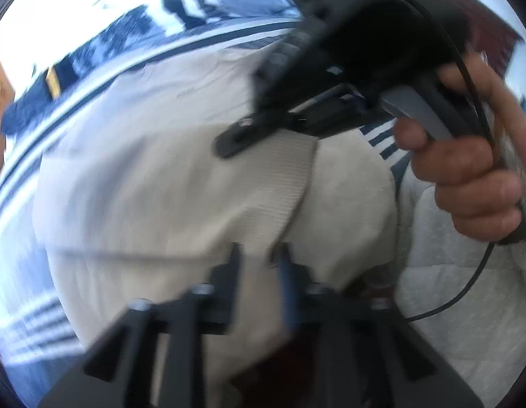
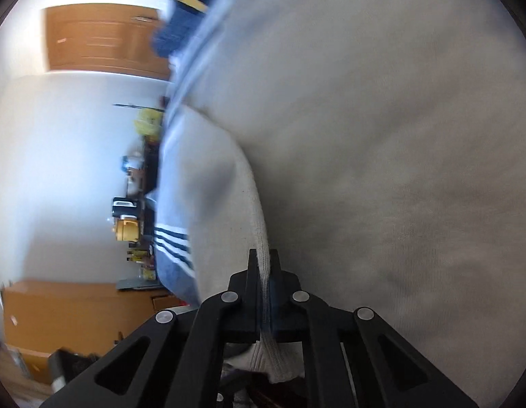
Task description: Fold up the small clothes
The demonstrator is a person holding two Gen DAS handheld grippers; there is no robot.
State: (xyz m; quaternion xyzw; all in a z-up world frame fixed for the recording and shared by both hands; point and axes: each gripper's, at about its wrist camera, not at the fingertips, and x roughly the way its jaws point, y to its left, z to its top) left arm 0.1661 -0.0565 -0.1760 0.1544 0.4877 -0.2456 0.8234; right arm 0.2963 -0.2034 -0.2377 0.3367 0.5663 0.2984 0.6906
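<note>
Here the cream garment (image 1: 167,183), a soft knit with a ribbed band, lies over a white cloth with navy stripes (image 1: 35,156). The left gripper (image 1: 259,258) pinches a raised fold of it between nearly closed fingers. The right gripper (image 2: 263,265), seen from its own camera, clamps the ribbed hem tightly.

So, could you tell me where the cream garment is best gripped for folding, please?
Probably the ribbed hem band: it is a thick, firm edge. Come at it edge-on with a finger on each face, as the right hand-held gripper grips it; the left hand-held gripper pinches the cream garment likewise.
</note>
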